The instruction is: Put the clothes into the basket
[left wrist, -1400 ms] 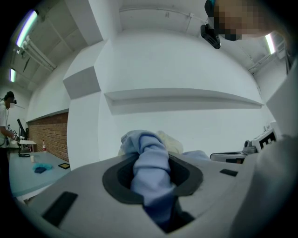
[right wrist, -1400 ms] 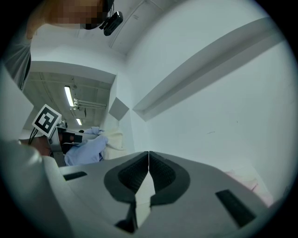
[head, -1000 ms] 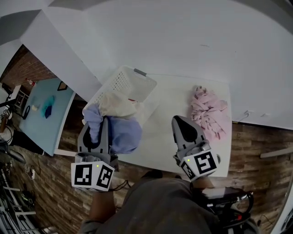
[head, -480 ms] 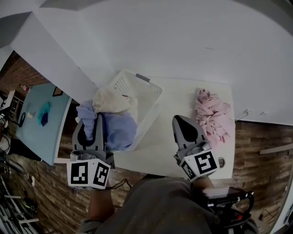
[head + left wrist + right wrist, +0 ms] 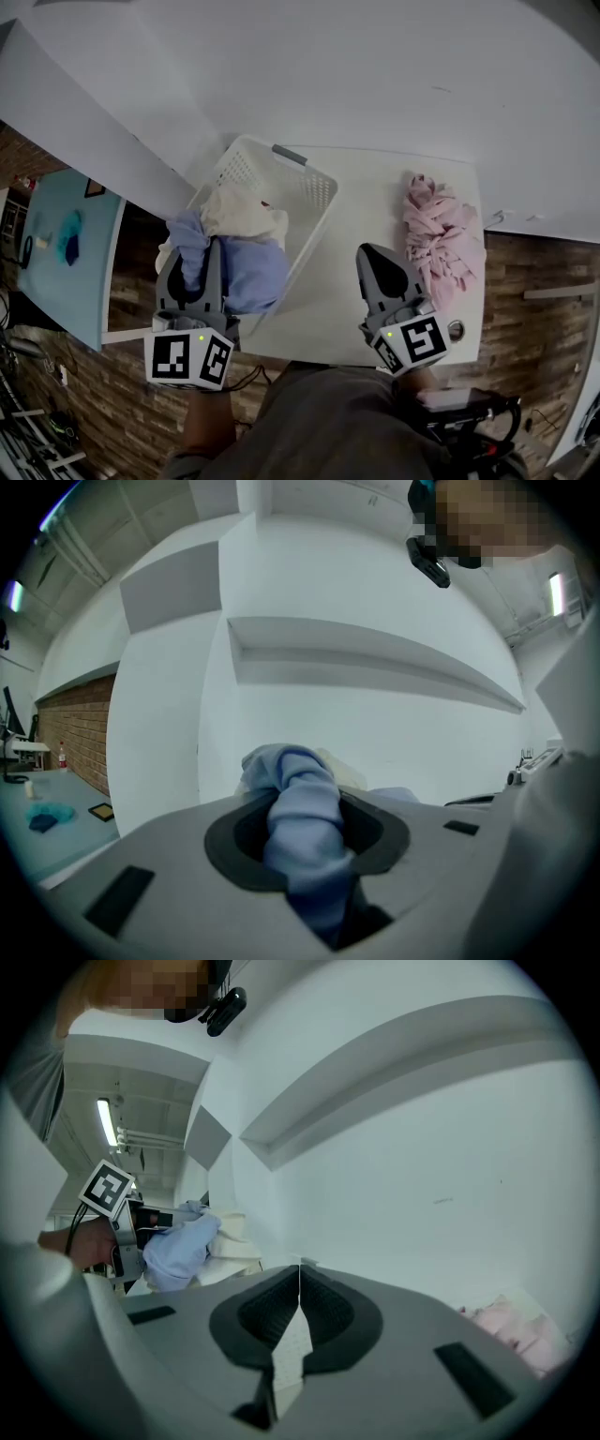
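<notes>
Blue garment point(image 5: 246, 272) stays clamped in the left gripper point(image 5: 194, 258) as before, over the near left corner of the white basket point(image 5: 281, 173), with a cream garment point(image 5: 244, 211) bunched against it. We note the right gripper point(image 5: 372, 253) still shut and empty above the counter point(image 5: 361, 206). Pink clothes point(image 5: 441, 239) lie on the counter.

**Clearance: centre lane open, both flanks occupied**

Bare table point(image 5: 361, 220) runs as an open lane toward 12 o'clock and ends at the wall point(image 5: 375, 75). Basket point(image 5: 314, 183) bounds it at 10 o'clock, pink heap point(image 5: 441, 239) at 2 o'clock. Basket's near half is blocked by cream cloth point(image 5: 242, 214) and blue cloth point(image 5: 251, 274); its far end is open.
</notes>
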